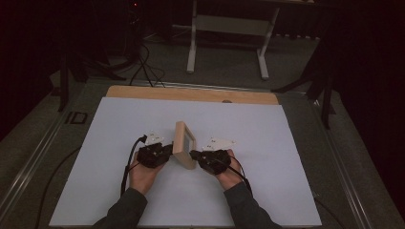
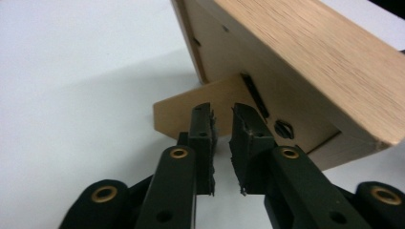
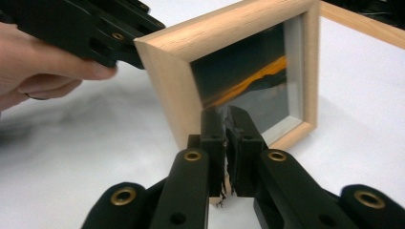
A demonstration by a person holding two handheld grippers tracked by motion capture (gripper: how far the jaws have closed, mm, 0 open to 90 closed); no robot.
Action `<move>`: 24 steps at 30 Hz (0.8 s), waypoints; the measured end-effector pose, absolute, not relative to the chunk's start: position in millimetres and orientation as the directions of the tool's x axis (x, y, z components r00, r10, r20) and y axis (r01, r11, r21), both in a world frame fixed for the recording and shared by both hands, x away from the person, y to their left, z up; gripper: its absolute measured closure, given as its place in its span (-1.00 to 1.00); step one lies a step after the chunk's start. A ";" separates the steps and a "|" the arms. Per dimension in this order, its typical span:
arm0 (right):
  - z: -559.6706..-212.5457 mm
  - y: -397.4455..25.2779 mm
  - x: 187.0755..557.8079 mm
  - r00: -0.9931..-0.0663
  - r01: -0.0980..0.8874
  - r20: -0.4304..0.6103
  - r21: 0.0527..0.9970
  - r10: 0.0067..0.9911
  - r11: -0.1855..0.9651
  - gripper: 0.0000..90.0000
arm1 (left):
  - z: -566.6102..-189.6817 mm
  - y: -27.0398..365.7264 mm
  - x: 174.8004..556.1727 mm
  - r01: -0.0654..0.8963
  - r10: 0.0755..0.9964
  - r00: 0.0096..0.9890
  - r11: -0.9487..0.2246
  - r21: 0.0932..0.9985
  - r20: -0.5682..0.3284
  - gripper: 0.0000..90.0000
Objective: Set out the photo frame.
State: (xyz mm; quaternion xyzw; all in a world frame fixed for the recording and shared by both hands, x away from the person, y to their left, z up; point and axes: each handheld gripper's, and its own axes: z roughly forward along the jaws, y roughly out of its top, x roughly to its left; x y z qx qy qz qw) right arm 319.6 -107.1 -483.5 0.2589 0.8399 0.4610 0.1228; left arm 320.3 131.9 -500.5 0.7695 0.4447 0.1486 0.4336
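Right in the middle of the white table (image 1: 267, 143), between both grippers: small wooden picture frame (image 1: 184, 144), standing up, long side running away from the person. Left gripper (image 2: 221, 125) at its back, jaws a little apart around the stand flap (image 2: 191, 107), not squeezing yet. Right gripper (image 3: 227, 125) at the front, jaws nearly shut, maybe pinching the bottom edge; hard to tell.

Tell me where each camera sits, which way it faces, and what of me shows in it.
High view: above the near side, looking forward and down on the table; both forearms, left gripper, right gripper.
Left gripper view: along its fingers at the frame's back stand.
Right gripper view: along its fingers at the frame's glass front.
Shared: the wooden photo frame.
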 end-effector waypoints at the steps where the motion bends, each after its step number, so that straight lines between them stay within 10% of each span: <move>1: -482.9 -108.4 319.9 -0.833 0.324 0.033 0.838 0.553 0.439 0.88 | -500.0 132.7 320.2 0.555 0.814 0.558 -0.224 0.801 -0.160 0.68; 8: -480.7 -115.0 322.8 -0.821 0.326 0.018 0.835 0.570 0.443 0.77 | -495.9 143.5 321.4 0.580 0.836 0.516 -0.181 0.794 -0.186 0.31; 24: -479.1 -124.7 327.7 -0.801 0.346 0.019 0.831 0.599 0.435 0.69 | -472.9 158.5 312.9 0.559 0.827 0.514 -0.120 0.821 -0.229 0.17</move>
